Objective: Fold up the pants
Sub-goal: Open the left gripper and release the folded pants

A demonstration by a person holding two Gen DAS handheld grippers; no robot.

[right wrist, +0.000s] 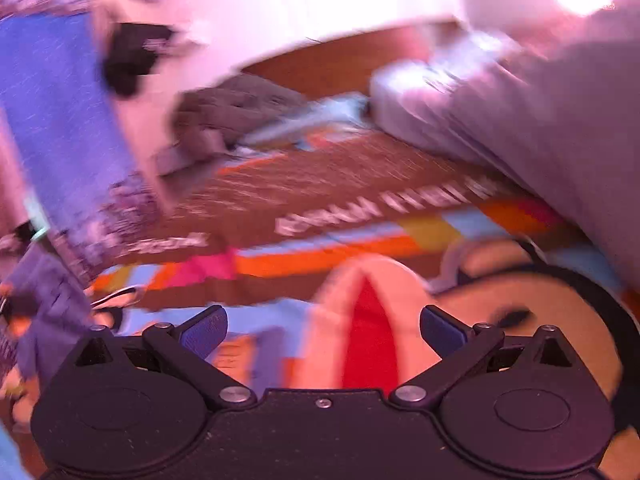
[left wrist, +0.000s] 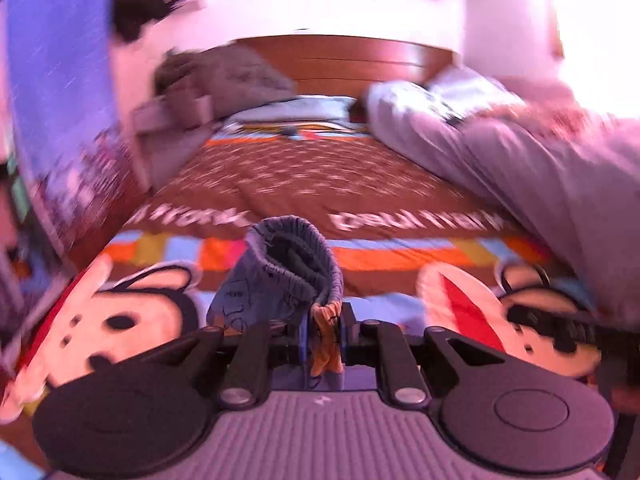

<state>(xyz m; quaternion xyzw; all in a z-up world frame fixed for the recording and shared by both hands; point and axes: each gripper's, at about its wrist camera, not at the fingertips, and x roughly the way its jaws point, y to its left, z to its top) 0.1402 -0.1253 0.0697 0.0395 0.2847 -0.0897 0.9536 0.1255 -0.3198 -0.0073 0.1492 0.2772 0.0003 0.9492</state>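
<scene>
One left hand-held gripper (left wrist: 323,330) pinches the pants (left wrist: 286,276) bunched just ahead; the right hand-held gripper (right wrist: 323,330) gapes.

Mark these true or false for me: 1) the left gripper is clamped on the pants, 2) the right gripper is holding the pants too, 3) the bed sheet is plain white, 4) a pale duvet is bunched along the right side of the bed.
1) True: the left gripper is shut on the pants, near the elastic waistband.
2) False: the right gripper is open with nothing between its fingers, above the sheet.
3) False: the bed sheet is brown with bright stripes and cartoon monkey faces.
4) True: the pale duvet is heaped on the right.
</scene>
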